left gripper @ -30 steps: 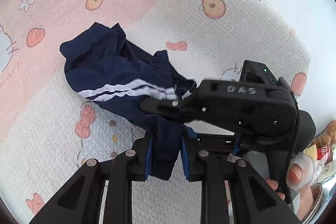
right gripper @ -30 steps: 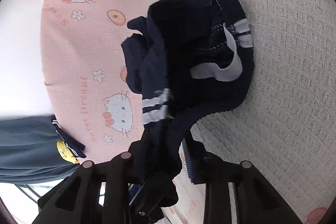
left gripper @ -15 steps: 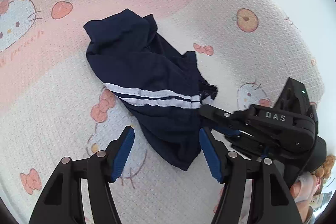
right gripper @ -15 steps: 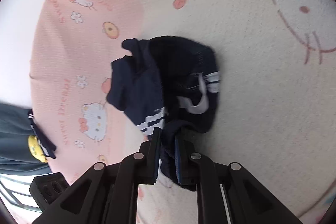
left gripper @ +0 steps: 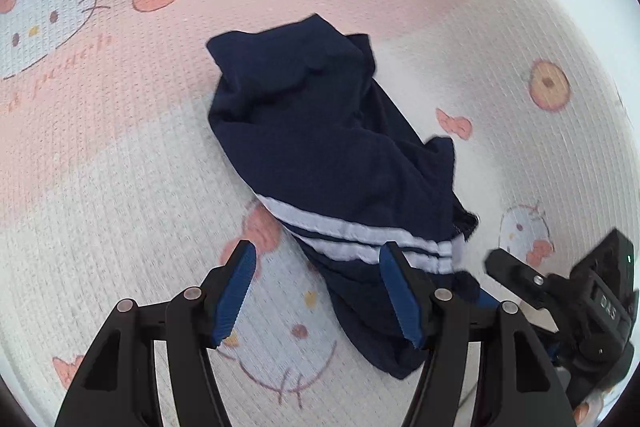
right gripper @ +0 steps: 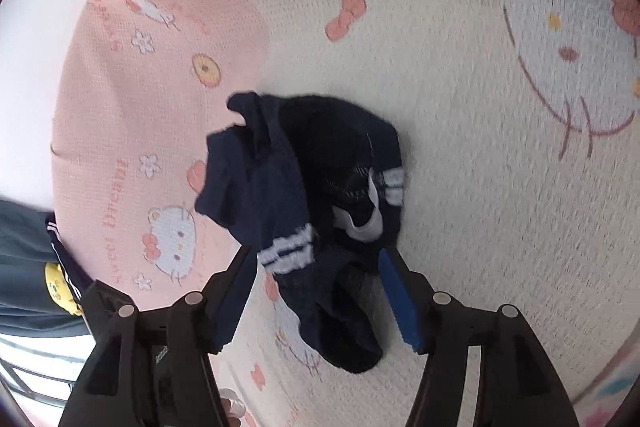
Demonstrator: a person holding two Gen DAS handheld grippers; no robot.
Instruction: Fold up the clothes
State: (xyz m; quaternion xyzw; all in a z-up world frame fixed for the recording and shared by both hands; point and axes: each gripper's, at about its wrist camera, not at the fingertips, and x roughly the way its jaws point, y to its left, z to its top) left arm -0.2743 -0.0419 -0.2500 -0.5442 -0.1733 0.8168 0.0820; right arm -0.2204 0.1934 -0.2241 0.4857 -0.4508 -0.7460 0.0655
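While the crumpled navy knit garment with white stripes [left gripper: 340, 163] lies loose on the pink-and-cream cartoon-print blanket [left gripper: 120, 147], your left gripper [left gripper: 316, 291] stands open and your right gripper [right gripper: 316, 291] has just been opening, its pads clear of the cloth between them.

Both wrist cameras peer steeply down, close above a cartoon-print blanket [left gripper: 120, 167], from opposite sides. Each frames the same crumpled navy garment [left gripper: 332, 163] between its own blue-padded fingers [left gripper: 236, 291]; the left view catches the other gripper [left gripper: 560, 291].
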